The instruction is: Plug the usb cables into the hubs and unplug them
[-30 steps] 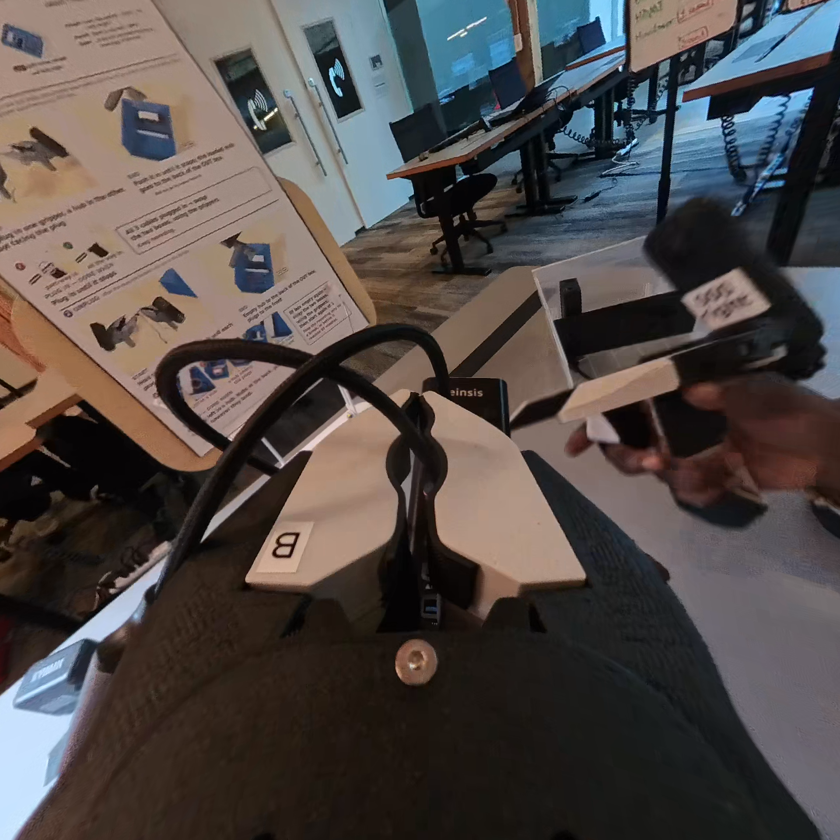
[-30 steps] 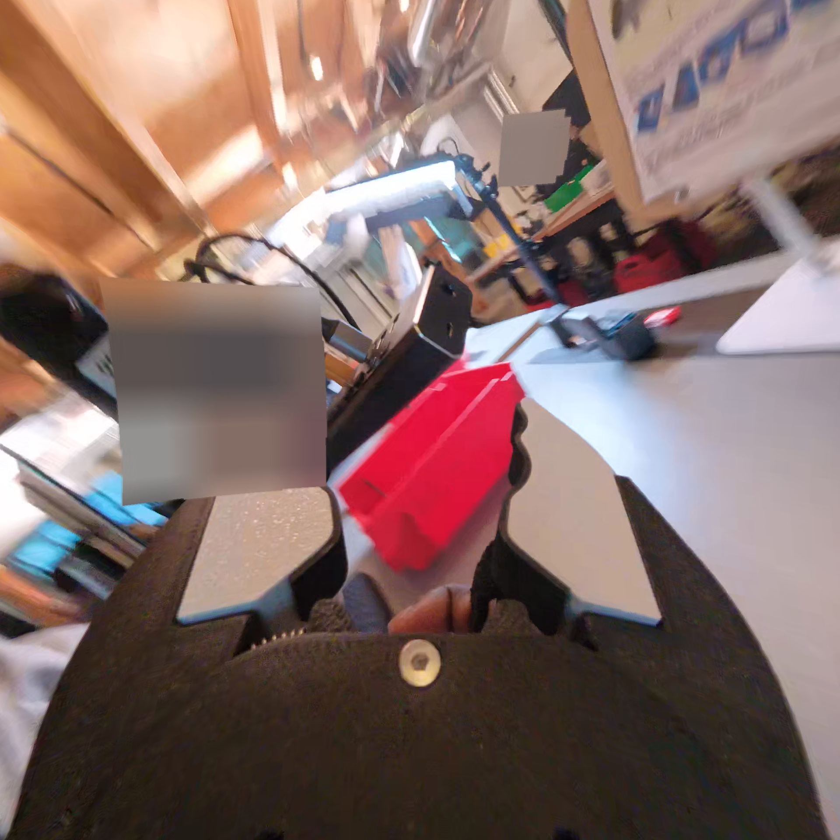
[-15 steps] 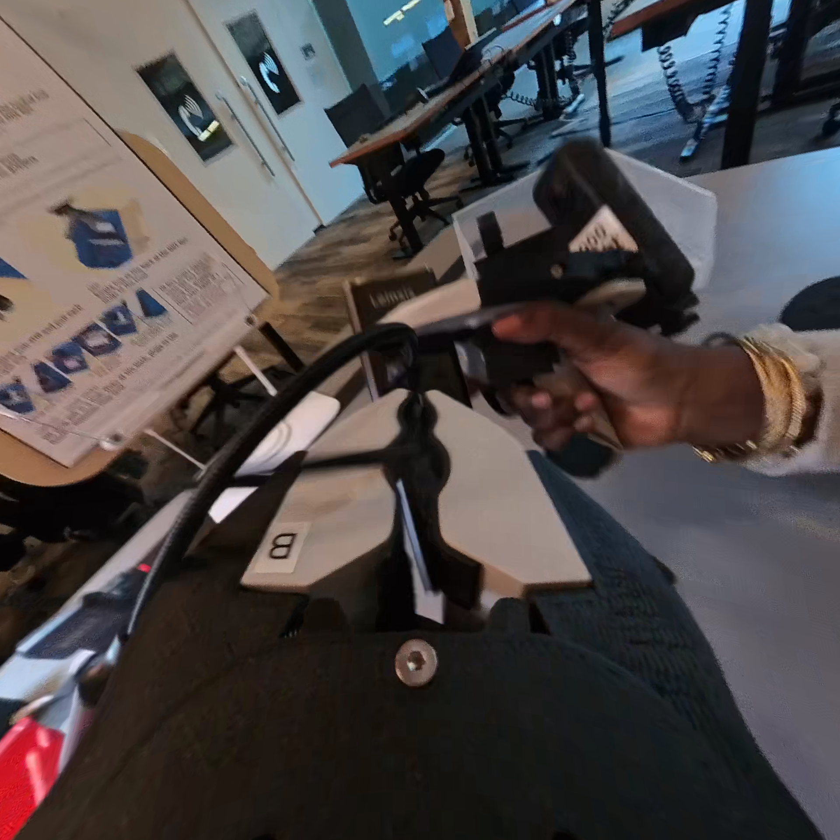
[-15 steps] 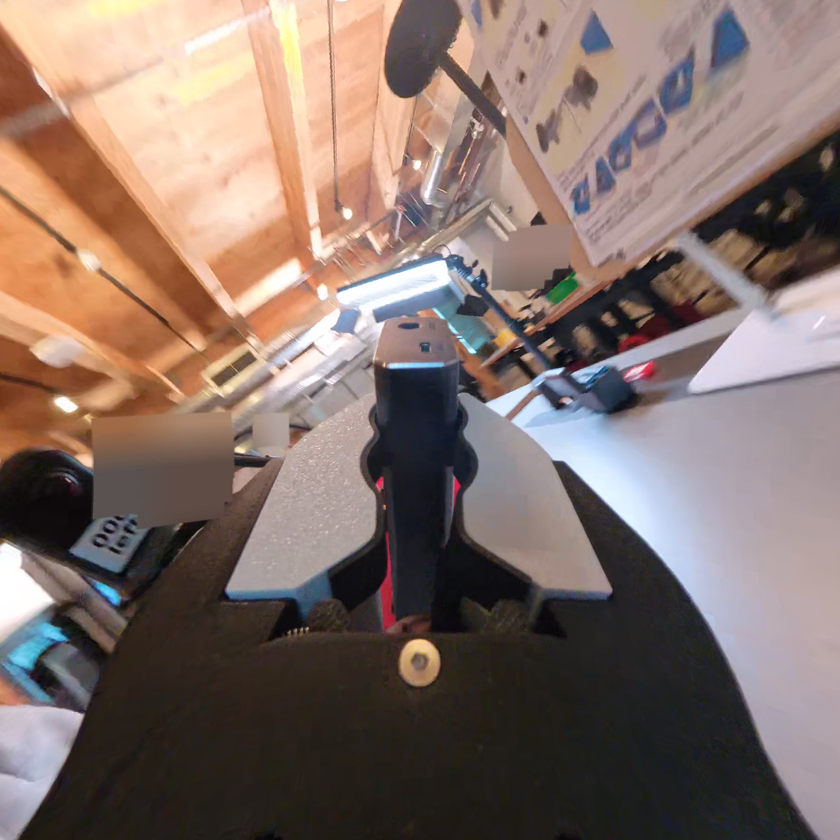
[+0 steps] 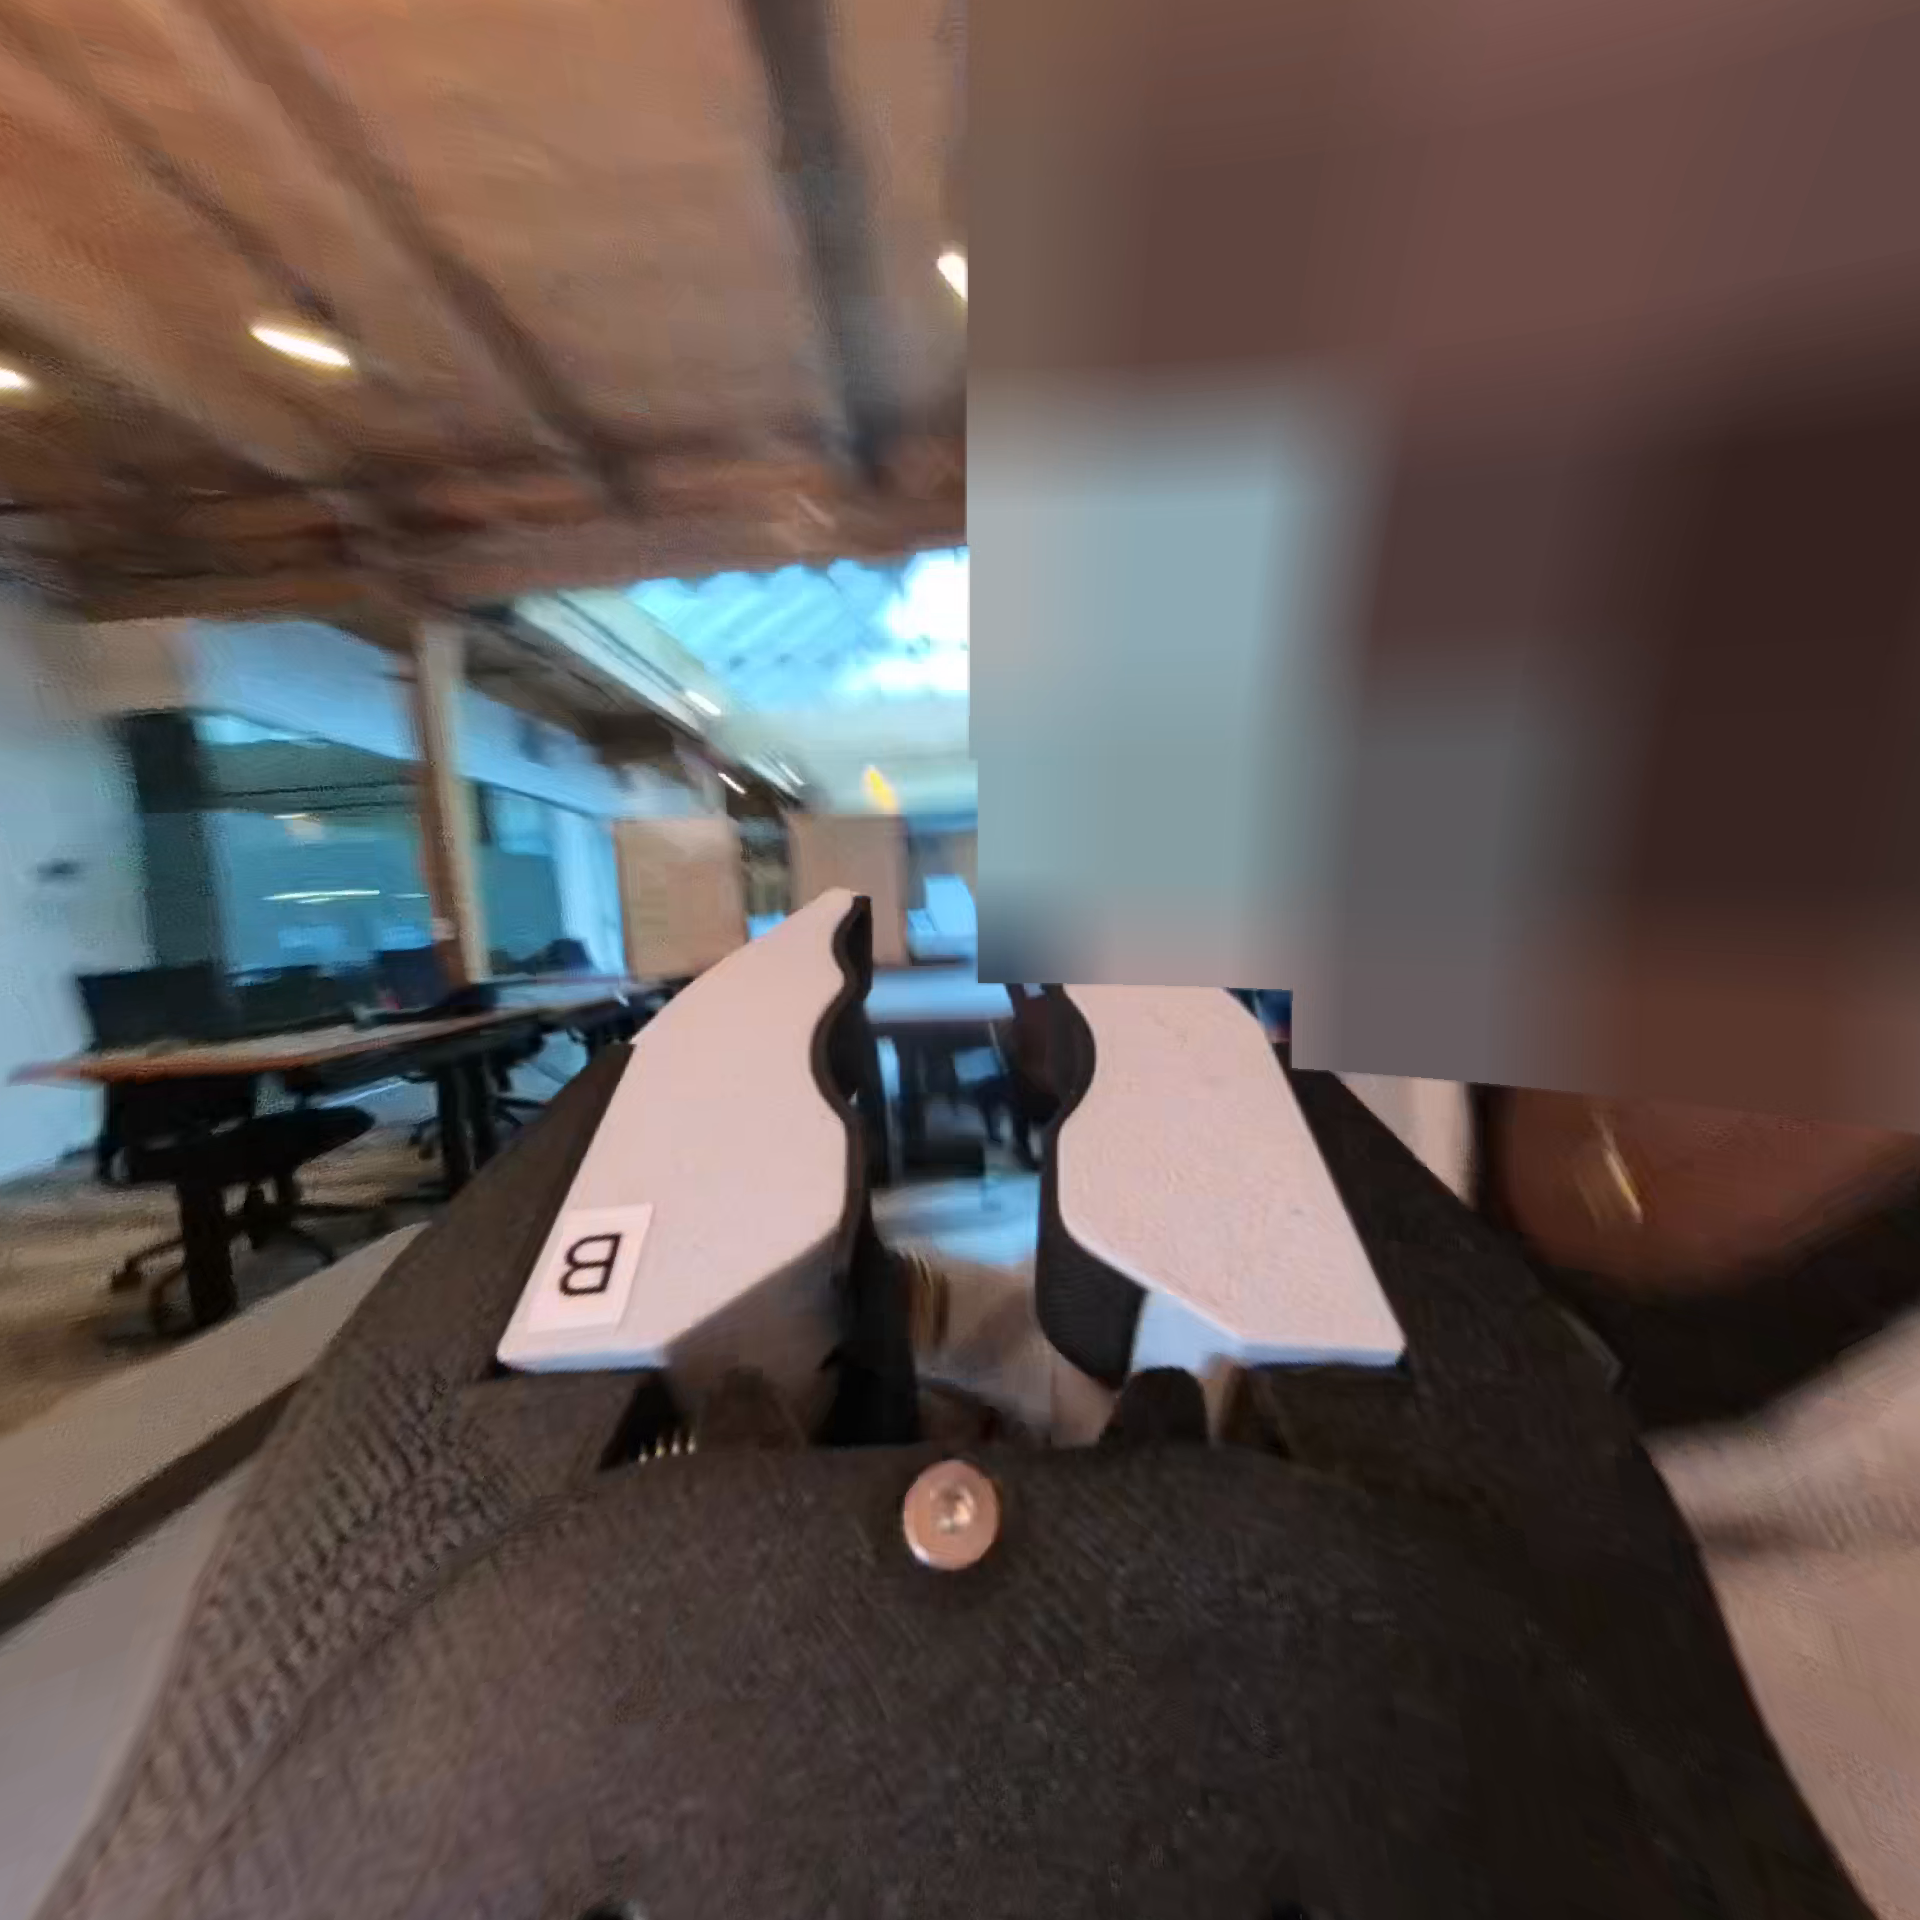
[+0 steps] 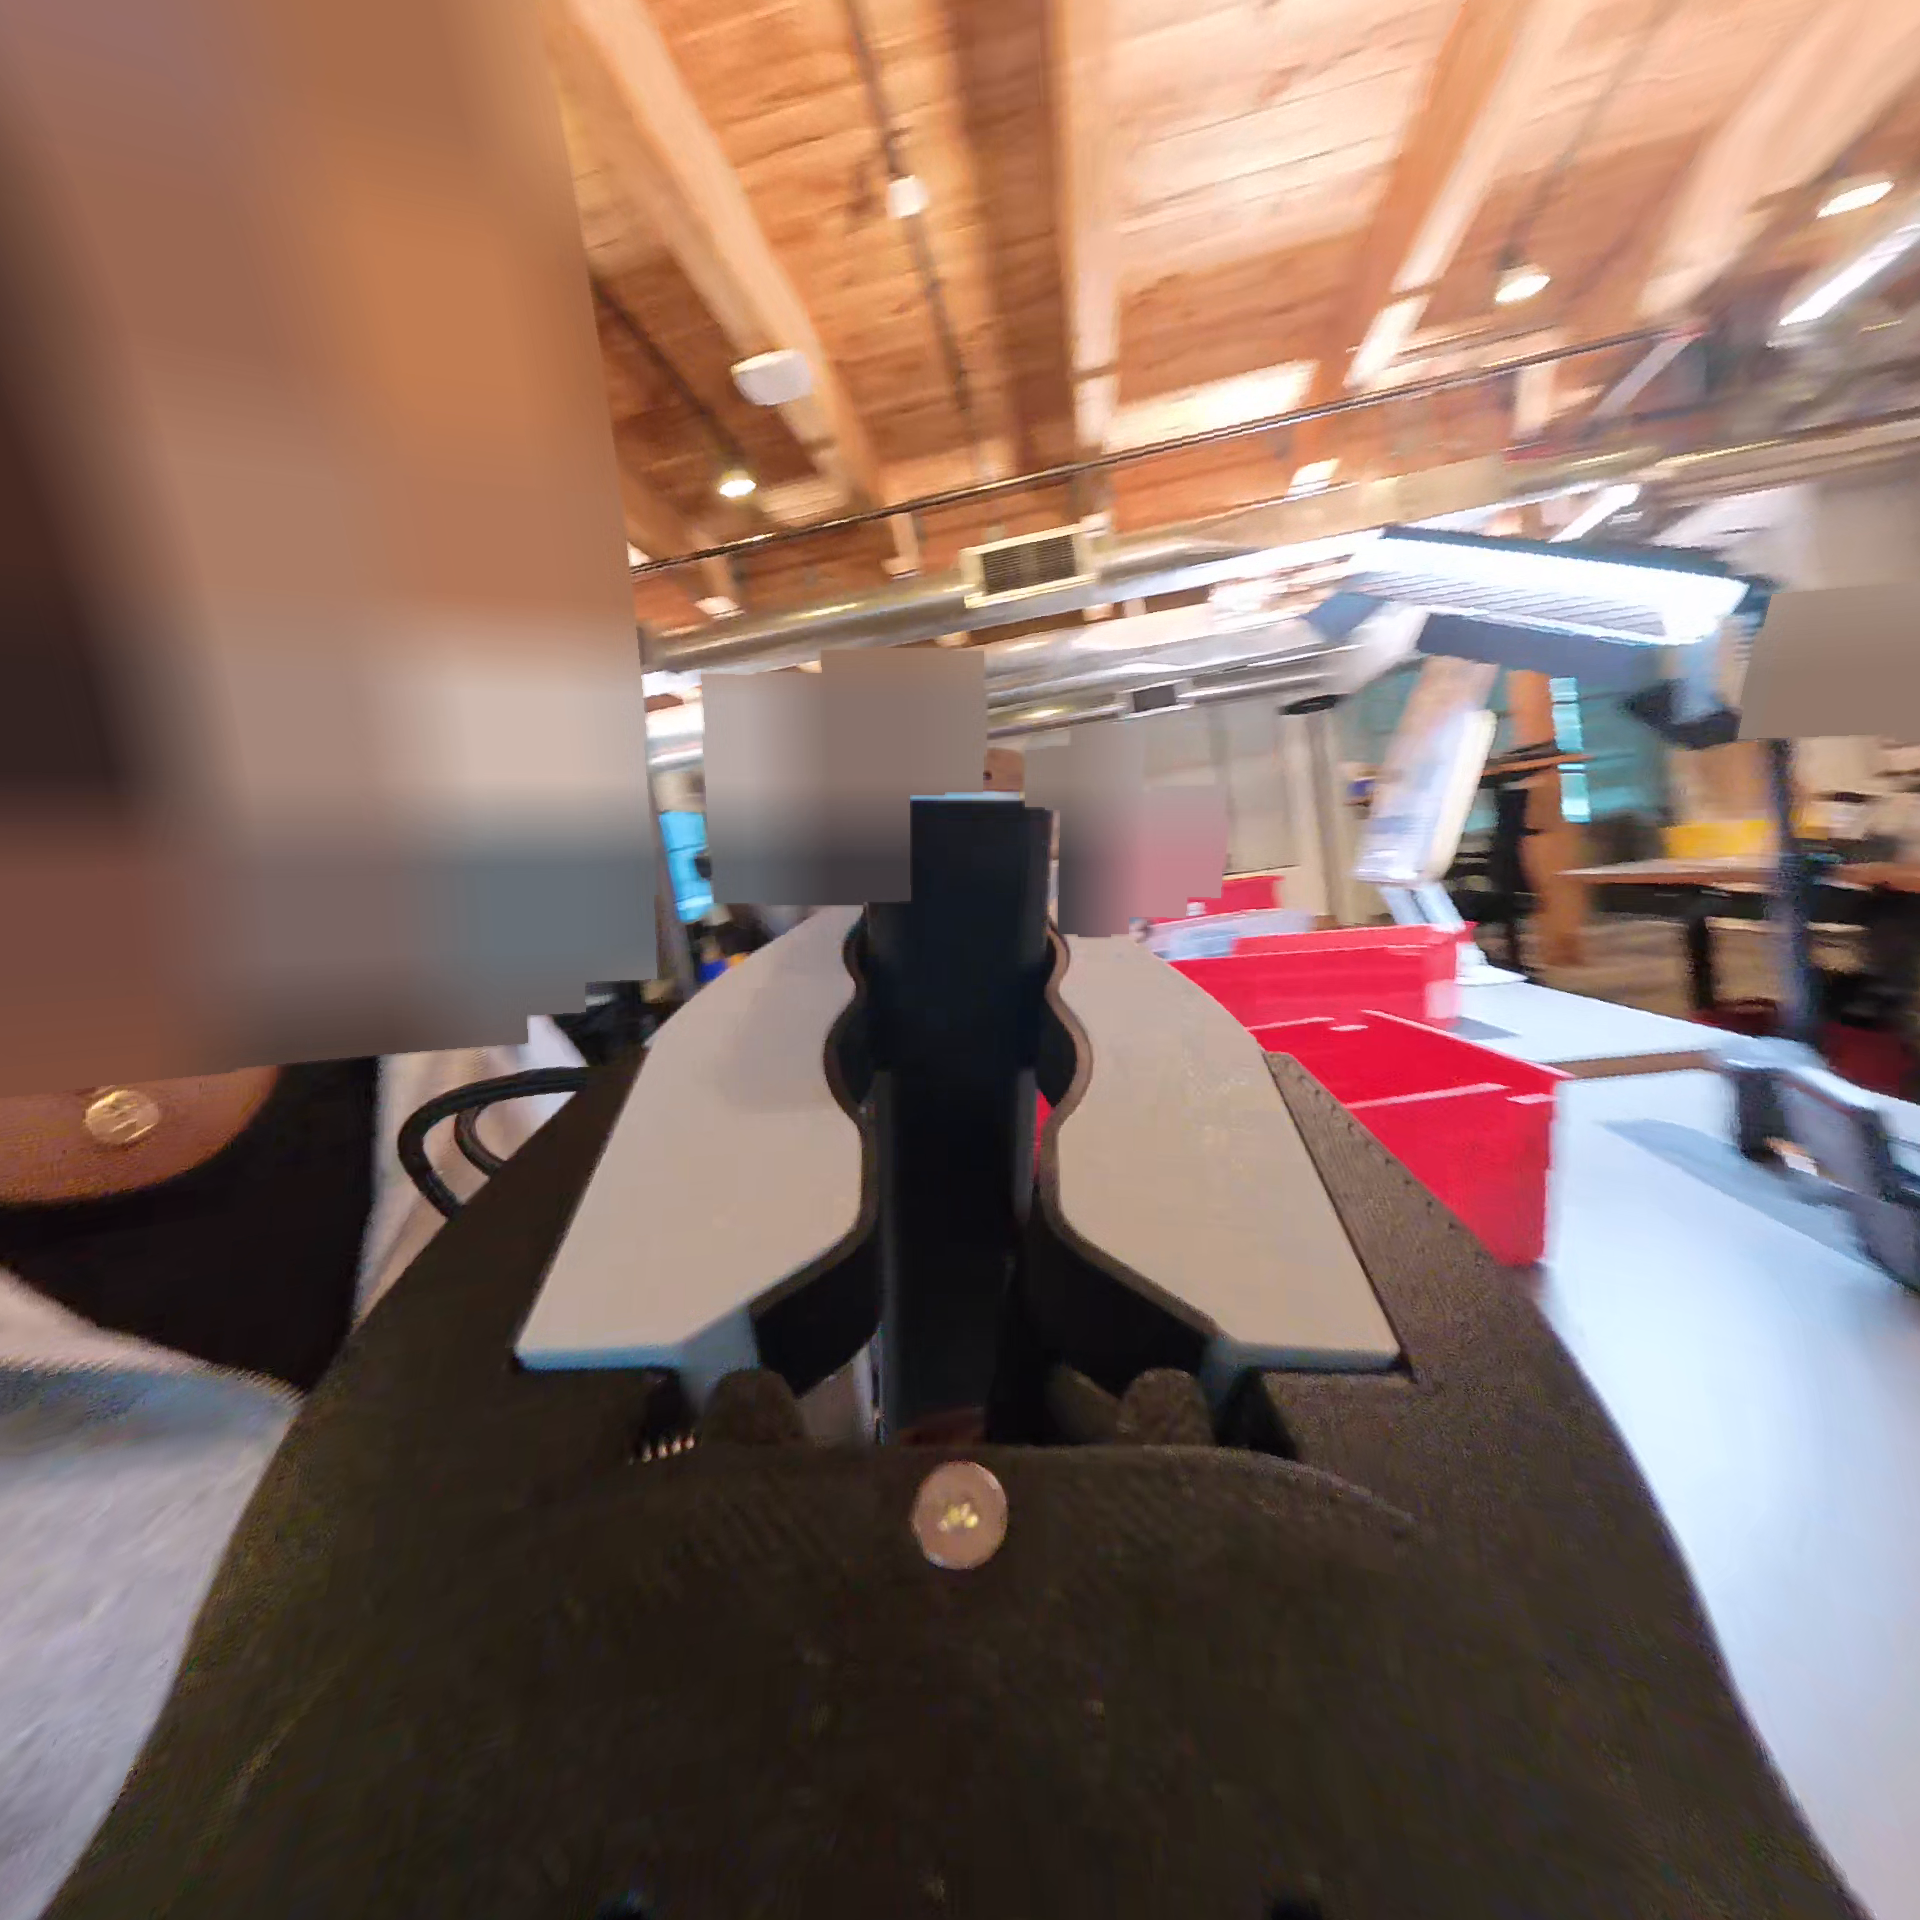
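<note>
My right gripper [image 6: 956, 935] is shut on a black usb hub [image 6: 951, 1122], which stands upright between the grey fingers [image 6: 717, 1143] and sticks out past their tips. A loop of black cable [image 6: 447, 1132] shows to the left, behind the gripper; where it ends is hidden. My left gripper [image 5: 951, 997] is open and empty, with a clear gap between its fingers [image 5: 727, 1143]. It is tilted up toward the ceiling and the room. No hub or cable shows in the left wrist view.
Red bins [image 6: 1434, 1081] stand on the white table [image 6: 1714, 1403] to the right of the right gripper. A dark object [image 6: 1829, 1132] lies at the far right. A person's torso [image 5: 1714, 1351] is close on the right of the left wrist view. Desks and chairs [image 5: 260, 1101] are far off.
The left gripper has let go of the hub and cable and opened, swinging upward. The right gripper, open a second ago, closed on the hub and has carried it round.
</note>
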`<act>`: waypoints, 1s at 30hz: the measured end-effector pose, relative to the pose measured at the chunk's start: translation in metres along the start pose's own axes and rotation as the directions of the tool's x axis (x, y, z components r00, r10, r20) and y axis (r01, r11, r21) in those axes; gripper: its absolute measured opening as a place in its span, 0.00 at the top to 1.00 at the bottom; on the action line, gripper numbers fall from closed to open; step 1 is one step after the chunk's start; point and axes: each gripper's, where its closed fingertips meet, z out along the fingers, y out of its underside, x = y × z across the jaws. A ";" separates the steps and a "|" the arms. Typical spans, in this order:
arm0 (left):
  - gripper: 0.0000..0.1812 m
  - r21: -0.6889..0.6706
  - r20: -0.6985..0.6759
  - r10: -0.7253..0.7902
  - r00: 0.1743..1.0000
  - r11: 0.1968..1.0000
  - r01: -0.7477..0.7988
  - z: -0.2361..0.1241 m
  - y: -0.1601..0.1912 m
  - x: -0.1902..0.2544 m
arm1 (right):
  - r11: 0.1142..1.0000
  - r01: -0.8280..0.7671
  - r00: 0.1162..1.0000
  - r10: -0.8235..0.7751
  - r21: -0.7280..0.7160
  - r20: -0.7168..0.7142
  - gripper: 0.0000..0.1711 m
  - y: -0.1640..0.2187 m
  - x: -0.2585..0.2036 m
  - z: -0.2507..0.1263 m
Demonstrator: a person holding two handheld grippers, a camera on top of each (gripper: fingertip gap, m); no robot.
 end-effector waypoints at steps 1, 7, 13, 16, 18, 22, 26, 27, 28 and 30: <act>0.77 0.065 0.102 -0.106 0.989 0.993 0.099 -0.002 -0.006 -0.028 | 1.000 -0.003 0.998 0.004 -0.019 0.060 0.84 0.004 -0.010 0.004; 0.59 -0.424 0.126 -0.295 0.947 0.847 0.320 0.024 0.152 -0.045 | 0.994 -0.016 0.984 0.035 -0.109 0.175 0.84 0.029 -0.035 0.025; 0.69 -0.574 0.084 -0.011 0.996 0.817 0.057 0.030 0.192 -0.038 | 0.984 0.016 0.997 -0.003 -0.175 0.078 0.84 0.042 -0.018 0.024; 0.74 -0.540 0.056 -0.123 0.991 0.831 0.134 0.025 0.188 -0.033 | 0.983 -0.005 0.993 0.026 -0.182 0.113 0.83 0.045 -0.023 0.027; 0.75 -0.489 0.074 -0.227 0.971 0.840 0.234 0.024 0.183 -0.035 | 0.981 0.014 0.995 0.006 -0.195 0.104 0.84 0.049 -0.023 0.029; 0.83 -0.440 0.181 -0.167 0.969 0.868 0.232 0.020 0.187 -0.052 | 0.967 0.052 0.998 -0.043 -0.248 0.042 0.83 0.061 -0.012 0.031; 0.84 -0.550 0.235 0.014 0.972 0.827 0.121 0.011 0.209 -0.062 | 0.943 0.062 0.998 -0.064 -0.328 0.004 0.84 0.079 -0.003 0.030; 0.84 -0.554 0.242 0.023 0.970 0.824 0.119 0.010 0.211 -0.063 | 0.939 0.071 0.997 -0.075 -0.335 0.001 0.83 0.082 -0.003 0.031; 0.84 -0.541 0.252 0.019 0.968 0.832 0.124 0.010 0.212 -0.063 | 0.939 0.077 0.997 -0.082 -0.335 -0.001 0.83 0.083 -0.002 0.032; 0.85 -0.513 0.282 0.028 0.959 0.849 0.126 0.010 0.210 -0.066 | 0.943 0.076 0.996 -0.088 -0.323 -0.020 0.83 0.081 0.000 0.034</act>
